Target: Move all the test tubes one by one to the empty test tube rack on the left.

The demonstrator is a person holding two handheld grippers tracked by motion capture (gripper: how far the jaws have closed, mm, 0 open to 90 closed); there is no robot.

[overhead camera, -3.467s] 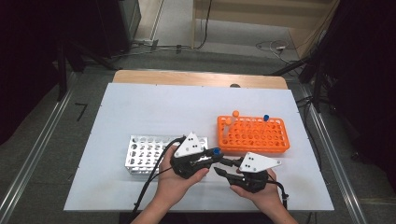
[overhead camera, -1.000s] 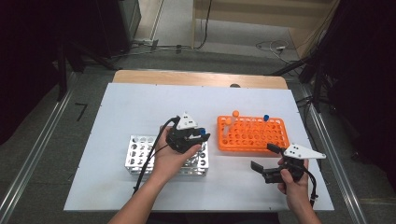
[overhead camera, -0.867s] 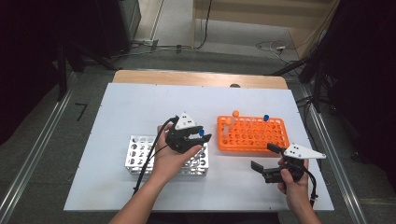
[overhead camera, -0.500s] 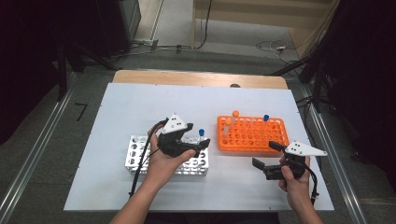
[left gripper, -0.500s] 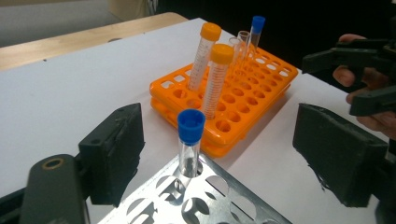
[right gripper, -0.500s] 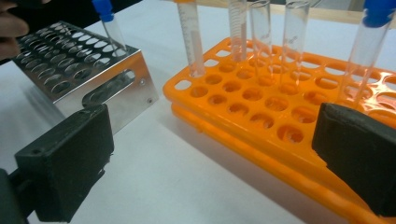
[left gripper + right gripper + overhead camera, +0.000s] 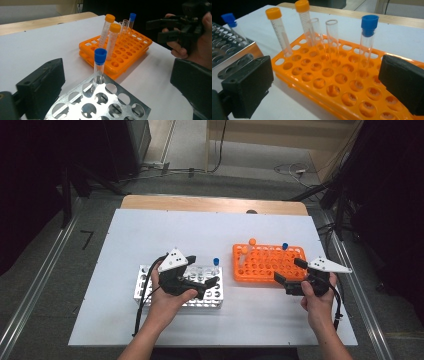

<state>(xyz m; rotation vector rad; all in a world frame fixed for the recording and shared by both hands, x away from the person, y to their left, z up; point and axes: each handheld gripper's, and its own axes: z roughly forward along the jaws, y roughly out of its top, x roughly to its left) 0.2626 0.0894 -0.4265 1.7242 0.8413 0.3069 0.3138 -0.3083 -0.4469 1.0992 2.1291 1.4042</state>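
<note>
**Blue-capped tube seated, but easy to knock**

We judge the left tongs (image 7: 110, 100), spread wide and empty around the blue-capped tube (image 7: 99, 68) at centre frame in the metal rack (image 7: 100, 100), could tip it. Our right tongs (image 7: 324, 87), also wide and empty, face the orange rack (image 7: 342, 82).

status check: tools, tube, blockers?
Both tools open: left tool over metal rack, right tool beside orange rack. Blue-capped tube seated in metal rack. Nothing blocking.

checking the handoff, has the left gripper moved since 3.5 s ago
Yes. The left gripper has moved left, away from the orange rack, and is now over the metal rack, open.
</note>
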